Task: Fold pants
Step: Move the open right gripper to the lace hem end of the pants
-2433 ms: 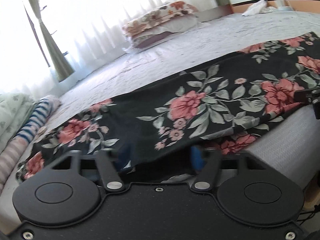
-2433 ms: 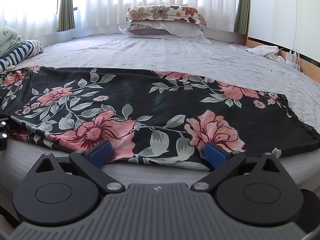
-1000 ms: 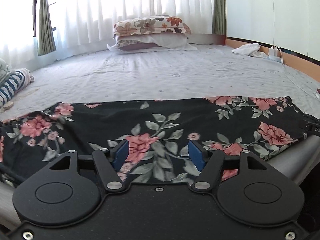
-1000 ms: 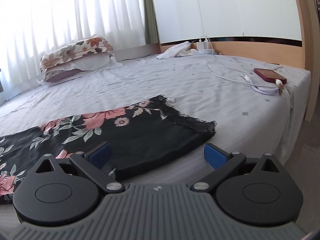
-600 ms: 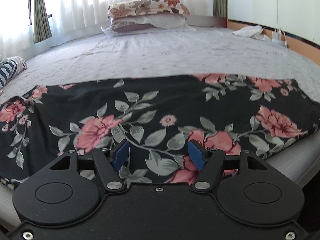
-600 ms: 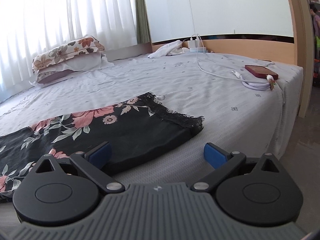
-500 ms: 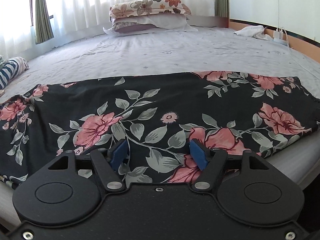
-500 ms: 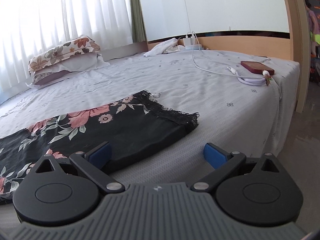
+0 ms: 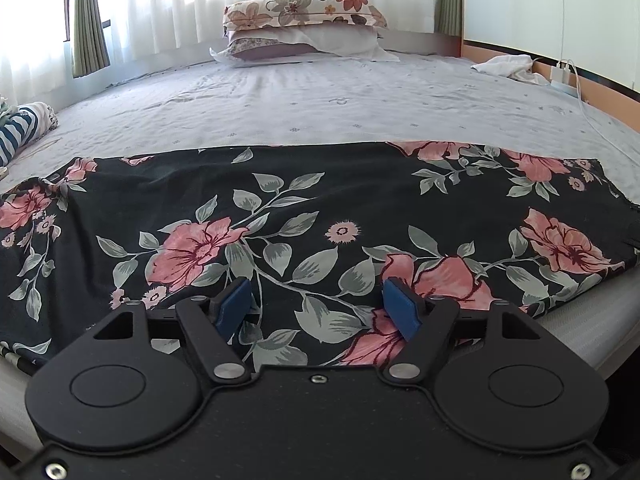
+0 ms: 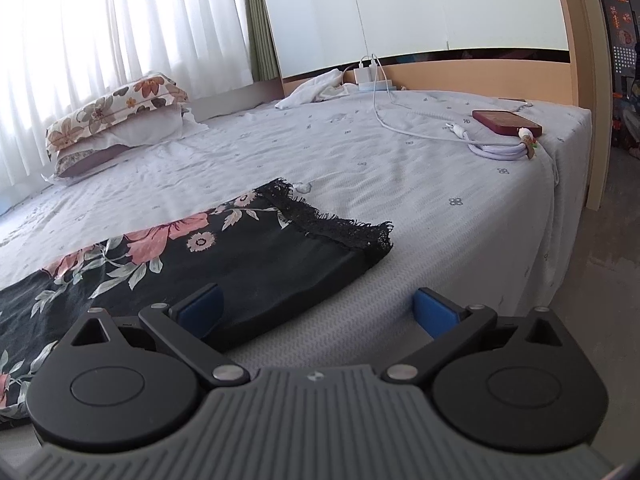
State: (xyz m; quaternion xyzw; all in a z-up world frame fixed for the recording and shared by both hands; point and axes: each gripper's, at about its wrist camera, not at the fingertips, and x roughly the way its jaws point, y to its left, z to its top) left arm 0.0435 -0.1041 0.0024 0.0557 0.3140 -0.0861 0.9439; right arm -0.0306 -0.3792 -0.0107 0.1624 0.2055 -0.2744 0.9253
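Black pants with pink flowers and grey leaves (image 9: 320, 208) lie flat in a long strip across the near edge of the bed (image 9: 320, 100). My left gripper (image 9: 318, 306) is open and empty, hovering over the near edge of the pants around their middle. In the right wrist view the pants' lace-trimmed hem end (image 10: 332, 224) lies near the bed's front edge. My right gripper (image 10: 316, 308) is open and empty, just in front of that hem end, with its left pad (image 10: 200, 306) over the fabric's near edge.
Stacked floral pillows (image 9: 300, 24) sit at the head of the bed. A striped folded cloth (image 9: 20, 132) lies at the left. A white garment (image 10: 316, 88), a charger with white cable (image 10: 380, 112) and a dark red phone (image 10: 506, 122) lie at the right.
The left gripper has pulled back slightly and levelled over the pants' middle, still open. The right gripper has swung right to the hem end and edged closer, still open.
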